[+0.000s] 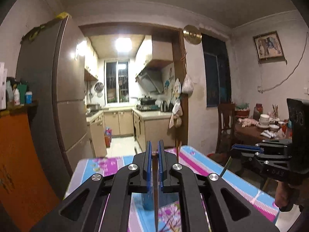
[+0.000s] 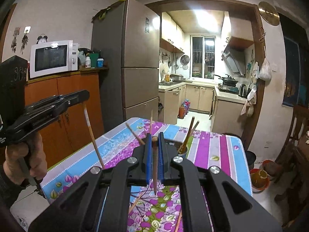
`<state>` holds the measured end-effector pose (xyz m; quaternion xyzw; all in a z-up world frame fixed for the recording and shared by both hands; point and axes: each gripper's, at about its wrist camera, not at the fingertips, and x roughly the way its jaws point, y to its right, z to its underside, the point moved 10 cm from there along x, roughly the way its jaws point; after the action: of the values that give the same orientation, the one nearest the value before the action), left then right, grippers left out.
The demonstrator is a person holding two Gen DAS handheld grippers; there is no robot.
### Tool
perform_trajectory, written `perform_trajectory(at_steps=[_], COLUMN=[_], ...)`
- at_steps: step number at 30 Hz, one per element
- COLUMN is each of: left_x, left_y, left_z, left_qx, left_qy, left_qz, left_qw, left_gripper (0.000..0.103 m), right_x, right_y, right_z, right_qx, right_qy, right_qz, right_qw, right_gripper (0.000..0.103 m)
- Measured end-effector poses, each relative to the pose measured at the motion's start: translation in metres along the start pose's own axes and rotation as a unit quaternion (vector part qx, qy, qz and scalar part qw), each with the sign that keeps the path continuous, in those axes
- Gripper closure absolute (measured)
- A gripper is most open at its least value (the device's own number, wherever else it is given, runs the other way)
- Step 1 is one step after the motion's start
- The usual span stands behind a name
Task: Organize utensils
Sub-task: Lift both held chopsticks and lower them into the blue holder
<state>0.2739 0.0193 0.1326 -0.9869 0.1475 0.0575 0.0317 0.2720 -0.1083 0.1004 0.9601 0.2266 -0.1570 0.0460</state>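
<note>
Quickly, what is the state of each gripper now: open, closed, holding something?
Left gripper: closed on a chopstick.
Right gripper: closed on another chopstick.

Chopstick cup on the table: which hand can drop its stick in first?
Probably the right. The right gripper holds its chopstick just short of the cup, which sits slightly right of it. The left gripper, holding a second chopstick, is off to the side, farther away.
</note>
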Motion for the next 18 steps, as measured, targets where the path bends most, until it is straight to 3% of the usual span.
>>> perform_trajectory(at_steps=[10, 18], left_x=[0.025, 0.078], left_y=[-0.013, -0.019], left_z=[-0.098, -0.126], left_qx=[-0.018, -0.030], left_qy=[0.070, 0.077], left_qz=[-0.015, -0.027], left_qw=[0.9972, 0.9962], left_gripper=[0.095, 0.096], right_x=[0.002, 0.031], right_y=[0.026, 0.050], right_z=[-0.083, -0.125], right_qx=[0.001, -0.002], right_qy=[0.004, 0.010], right_qz=[0.000, 0.012], right_qw=[1.000, 1.000], right_gripper=[0.098, 0.098])
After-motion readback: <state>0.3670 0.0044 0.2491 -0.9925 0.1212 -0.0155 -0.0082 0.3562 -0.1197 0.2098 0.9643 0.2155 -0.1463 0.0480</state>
